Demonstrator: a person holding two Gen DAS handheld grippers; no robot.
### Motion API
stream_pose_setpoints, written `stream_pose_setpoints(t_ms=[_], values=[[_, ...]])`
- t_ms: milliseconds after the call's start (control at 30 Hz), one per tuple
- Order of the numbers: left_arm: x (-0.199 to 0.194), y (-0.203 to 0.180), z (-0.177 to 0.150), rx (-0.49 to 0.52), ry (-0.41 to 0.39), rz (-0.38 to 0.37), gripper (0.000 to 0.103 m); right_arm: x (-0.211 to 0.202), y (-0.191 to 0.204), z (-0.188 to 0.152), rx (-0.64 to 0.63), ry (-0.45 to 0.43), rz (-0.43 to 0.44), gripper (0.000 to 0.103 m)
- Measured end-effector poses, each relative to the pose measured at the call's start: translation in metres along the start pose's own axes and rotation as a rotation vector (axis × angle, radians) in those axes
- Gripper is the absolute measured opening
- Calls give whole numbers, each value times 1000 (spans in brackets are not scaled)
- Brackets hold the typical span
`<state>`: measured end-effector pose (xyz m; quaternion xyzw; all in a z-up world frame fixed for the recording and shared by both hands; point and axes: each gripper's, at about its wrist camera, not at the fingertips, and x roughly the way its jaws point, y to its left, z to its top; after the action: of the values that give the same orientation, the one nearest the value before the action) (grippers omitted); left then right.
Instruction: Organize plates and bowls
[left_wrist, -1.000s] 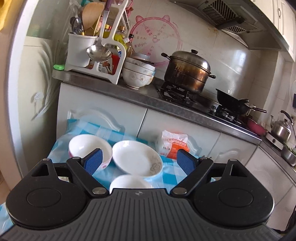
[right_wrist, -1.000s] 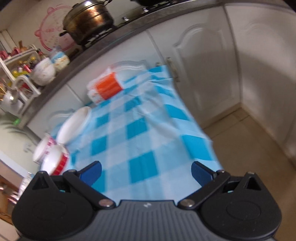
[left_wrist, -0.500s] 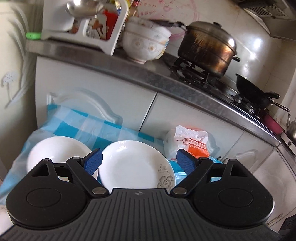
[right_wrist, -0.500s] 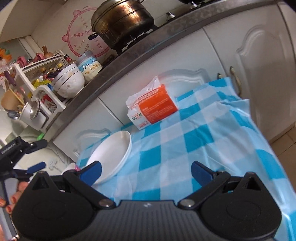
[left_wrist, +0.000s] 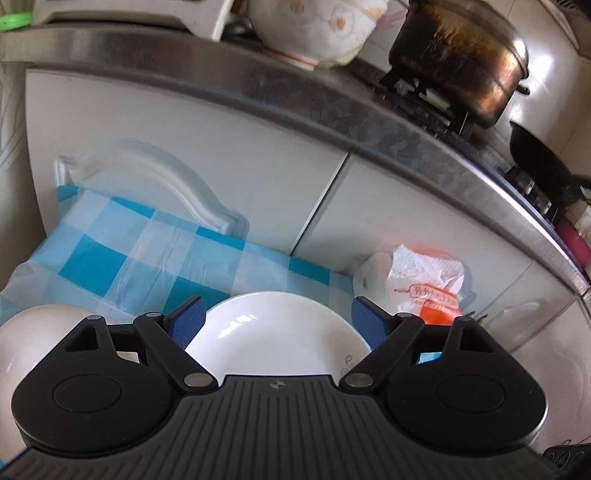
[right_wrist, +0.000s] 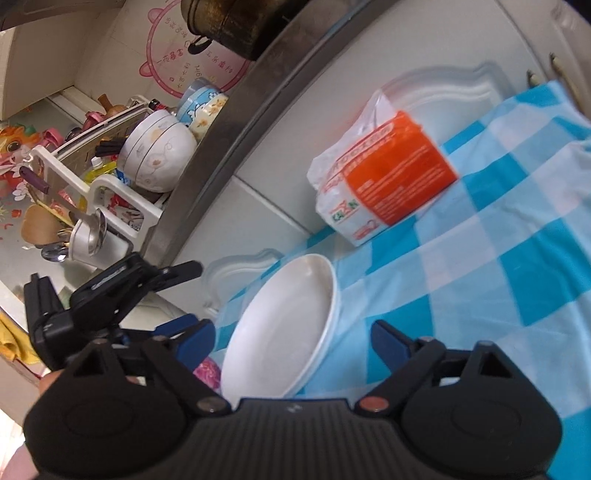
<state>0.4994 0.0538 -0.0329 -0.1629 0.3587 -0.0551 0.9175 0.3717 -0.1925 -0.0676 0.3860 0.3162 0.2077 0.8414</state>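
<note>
both pairs of tongs — left tongs (left_wrist: 275, 317) and right tongs (right_wrist: 293, 338) — hover spread wide, holding nothing, over the white plate (left_wrist: 275, 339) lying on the checked surface (right_wrist: 480, 266), a white bowl (left_wrist: 33, 332) just beside it. looks like the approach step; next, one pair must drop onto the plate's rim and pinch.

White shallow plate (left_wrist: 273, 332) sits on blue-and-white checked tablecloth (left_wrist: 122, 254), upright, empty, glossy, small dark floral motif on its near-right rim. In right wrist view the same plate (right_wrist: 284, 328) shows a doubled rim edge, looks like two stacked plates, cannot confirm. White bowl (left_wrist: 33, 343) just left of the plate, upright, inside plain white, partly hidden; touching or not, cannot tell. Pink floral patch (right_wrist: 207, 371) shows beside the plate in right wrist view, likely the bowl's outer wall.
</note>
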Motion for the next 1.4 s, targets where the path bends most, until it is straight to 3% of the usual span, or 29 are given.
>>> stream_pose_setpoints(t_ms=[133, 433, 667, 1067, 1167, 1400], values=[[17, 0, 11, -6, 11, 48, 99, 12, -3, 1, 16, 27, 41, 79], [49, 8, 6, -5, 107, 111, 100, 26, -9, -3, 24, 59, 91, 78], [49, 4, 6, -9, 140, 83, 101, 31, -11, -6, 6, 60, 117, 80], [44, 7, 18, -26, 61, 148, 103, 35, -4, -11, -82, 72, 93, 78], [54, 11, 18, -30, 111, 148, 103, 35, -4, -11, -83, 71, 95, 78], [66, -4, 12, 89, 176, 171, 103, 37, -2, -11, -82, 68, 92, 82]])
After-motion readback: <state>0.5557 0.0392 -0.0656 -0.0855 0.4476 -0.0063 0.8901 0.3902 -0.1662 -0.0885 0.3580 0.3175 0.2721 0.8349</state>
